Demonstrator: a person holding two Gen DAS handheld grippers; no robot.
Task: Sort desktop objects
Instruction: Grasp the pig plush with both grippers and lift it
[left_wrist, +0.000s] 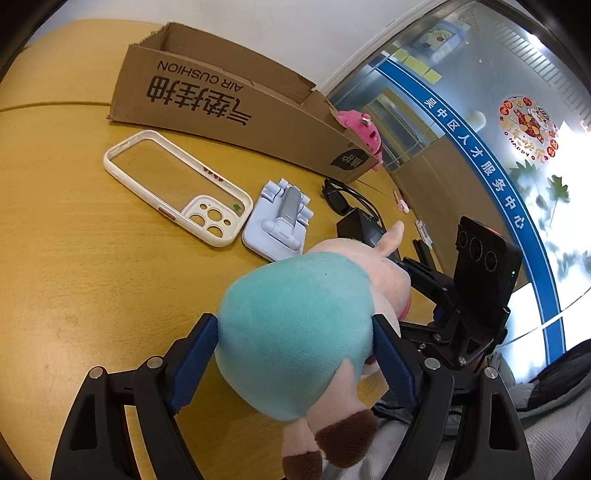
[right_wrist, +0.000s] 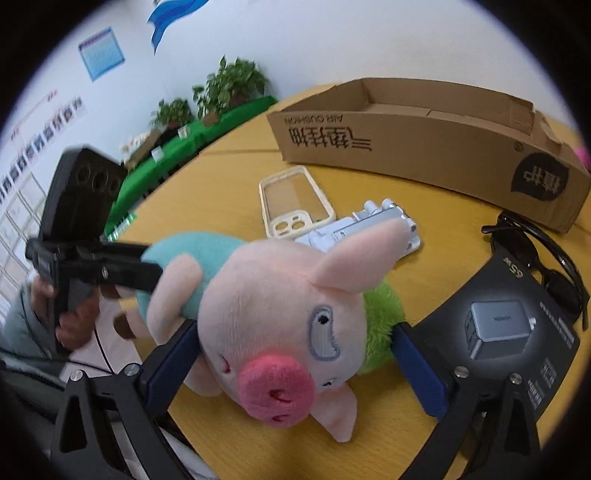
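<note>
A plush pig with a teal body (left_wrist: 295, 325) and a pink head (right_wrist: 273, 321) lies on the wooden table (left_wrist: 74, 258). My left gripper (left_wrist: 295, 326) stands wide around the teal body, and its blue pads (left_wrist: 199, 354) lie against the plush sides without squeezing them. My right gripper (right_wrist: 295, 330) is open around the head; its left pad (right_wrist: 173, 358) brushes the cheek, and the right pad sits by a green fluffy part (right_wrist: 380, 325). The left gripper (right_wrist: 147, 273) also shows across the pig's back, held by a hand (right_wrist: 74, 325).
An open cardboard box (right_wrist: 424, 147) stands at the back, with a pink plush toy (left_wrist: 360, 129) behind its corner. A white phone case (left_wrist: 173, 184), a folded phone stand (left_wrist: 280, 221), black sunglasses (right_wrist: 546, 266) and a black charger box (right_wrist: 498, 332) lie around the pig.
</note>
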